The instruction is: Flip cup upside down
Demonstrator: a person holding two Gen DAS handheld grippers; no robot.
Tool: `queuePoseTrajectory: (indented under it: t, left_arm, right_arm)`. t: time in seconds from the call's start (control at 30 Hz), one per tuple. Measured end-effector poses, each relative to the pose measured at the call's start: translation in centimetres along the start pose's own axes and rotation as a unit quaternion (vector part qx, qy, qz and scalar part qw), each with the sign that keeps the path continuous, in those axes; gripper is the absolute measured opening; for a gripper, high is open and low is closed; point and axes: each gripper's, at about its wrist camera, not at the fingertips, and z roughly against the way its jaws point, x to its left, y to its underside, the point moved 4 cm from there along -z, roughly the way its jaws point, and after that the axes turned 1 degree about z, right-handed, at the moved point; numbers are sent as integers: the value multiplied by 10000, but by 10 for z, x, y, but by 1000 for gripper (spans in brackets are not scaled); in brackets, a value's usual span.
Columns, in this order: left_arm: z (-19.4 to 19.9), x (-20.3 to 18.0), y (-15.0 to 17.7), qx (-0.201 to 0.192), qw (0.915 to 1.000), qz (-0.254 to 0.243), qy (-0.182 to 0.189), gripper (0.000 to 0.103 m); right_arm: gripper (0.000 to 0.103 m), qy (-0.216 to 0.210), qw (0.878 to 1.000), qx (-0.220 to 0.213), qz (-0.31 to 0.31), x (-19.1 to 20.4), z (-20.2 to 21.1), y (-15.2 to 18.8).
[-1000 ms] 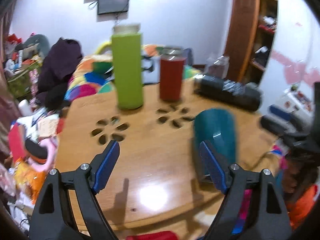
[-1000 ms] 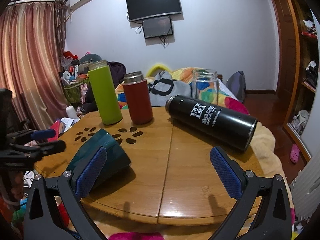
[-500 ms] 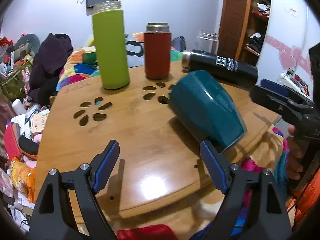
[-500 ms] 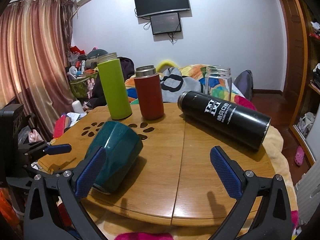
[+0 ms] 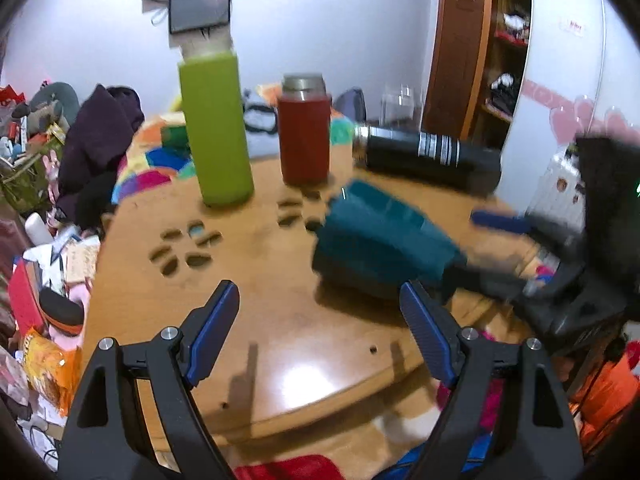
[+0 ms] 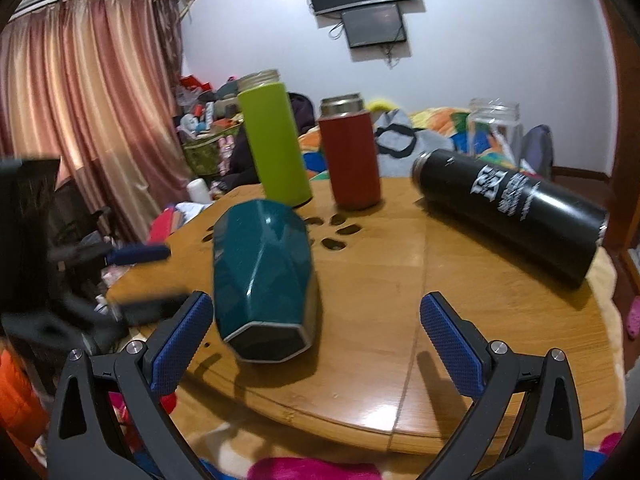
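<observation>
On the round wooden table (image 6: 460, 280) the faceted teal ceramic cup (image 6: 262, 276) lies sideways; both jaws gape empty. Bring your right gripper (image 6: 316, 344) around its mid-body, left gripper (image 5: 320, 320) clear.

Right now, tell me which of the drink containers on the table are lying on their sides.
Two: the teal faceted cup near the front edge and the black flask with white lettering. The green bottle and red flask stand upright.
</observation>
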Motion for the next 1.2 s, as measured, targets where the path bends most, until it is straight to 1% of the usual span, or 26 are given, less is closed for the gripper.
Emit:
queuePoseTrajectory:
  t: [0.03, 0.1, 0.17, 0.2, 0.23, 0.27, 0.3, 0.33, 0.37, 0.43, 0.47, 0.5, 0.53, 0.73, 0.87, 1.07, 1.2]
  left_arm:
    - [4, 1, -5, -84, 10000, -3, -2, 83]
    - [9, -1, -17, -249, 9997, -45, -2, 78]
    - [10, -4, -26, -330, 9994, -77, 52, 68]
    - [9, -8, -30, -352, 9993, -97, 117, 64]
    - [7, -11, -33, -357, 9991, -123, 172, 54]
    - [5, -14, -36, -354, 9990, -149, 218, 45]
    - [1, -19, -38, -346, 9988, -171, 291, 41]
    - [0, -22, -40, -344, 9987, -179, 336, 34]
    - [-3, -26, -41, -342, 9985, -187, 387, 28]
    - [-8, -30, -42, -337, 9981, -205, 471, 21]
    - [-10, -32, -42, -329, 9980, -213, 496, 17]
    - [-14, -33, -42, -299, 9980, -212, 513, 15]
    - [-16, -32, -41, -266, 9981, -201, 527, 12]
    - [-19, -25, -41, -219, 9978, -43, 630, 10]
    - [-19, -23, -41, -246, 9977, -60, 630, 10]
    - [-16, -21, -44, -412, 9968, -116, 680, 10]
    - [-16, -15, -46, -511, 9966, -114, 632, 10]
  right_arm:
    - [103, -62, 10000, 31, 3, 1, -2, 1]
    - [103, -133, 9998, 118, 30, 4, -9, 4]
    - [101, -131, 9997, 177, 91, 7, -14, 6]
    - [97, -114, 9996, 190, 155, 9, -16, 7]
    - [91, -95, 9995, 208, 226, 12, -17, 8]
    - [88, -87, 9993, 228, 285, 15, -19, 9]
    - [83, -94, 9991, 248, 329, 17, -21, 9]
    - [78, -105, 9990, 262, 351, 18, -21, 9]
    - [76, -135, 9988, 276, 382, 19, -22, 10]
    - [66, -191, 9986, 272, 418, 22, -22, 10]
    - [63, -221, 9984, 260, 445, 24, -21, 10]
    - [57, -253, 9983, 246, 474, 26, -21, 10]
    - [56, -253, 9981, 228, 505, 28, -20, 10]
    - [54, -95, 9979, 141, 623, 30, -15, 10]
    - [54, 89, 9971, 6, 751, 34, -8, 7]
    - [53, 207, 9959, -219, 856, 38, 5, -1]
    - [52, 260, 9948, -295, 938, 42, 9, -8]
